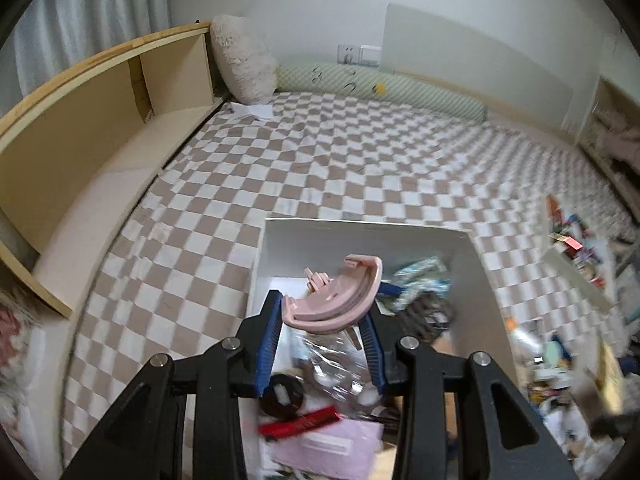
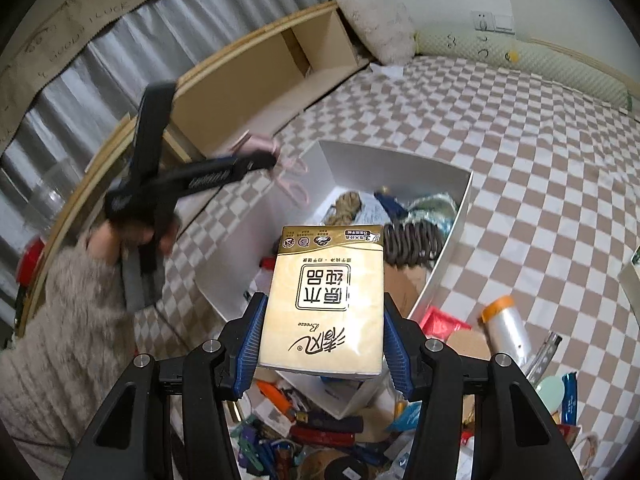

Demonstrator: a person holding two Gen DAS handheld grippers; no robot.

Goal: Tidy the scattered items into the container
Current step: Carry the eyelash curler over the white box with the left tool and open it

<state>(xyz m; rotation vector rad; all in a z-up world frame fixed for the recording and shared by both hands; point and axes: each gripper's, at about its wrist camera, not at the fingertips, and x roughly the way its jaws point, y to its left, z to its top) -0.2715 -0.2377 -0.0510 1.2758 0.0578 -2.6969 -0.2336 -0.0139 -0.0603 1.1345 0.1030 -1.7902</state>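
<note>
- Tissue pack (image 2: 322, 300): light and squashy, so my right tongs (image 2: 322, 344) clamp its long sides.
- Pink hair clip (image 1: 334, 300): stiff, slippery plastic, pinched in my left tongs (image 1: 324, 340) above the white box (image 1: 360, 236).

Glossy tissue pack (image 2: 322, 300), matt, seemingly plastic pink clip (image 1: 334, 300), woven checkered cloth (image 1: 360, 160)

The left tool (image 2: 276, 160) was motion-blurred, so the pink thing at its tip could not be told. Right of the right tool (image 2: 322, 344), scattered items (image 2: 516, 336) smeared together. The tissue pack (image 2: 324, 296) hid part of the white box (image 2: 456, 236).
</note>
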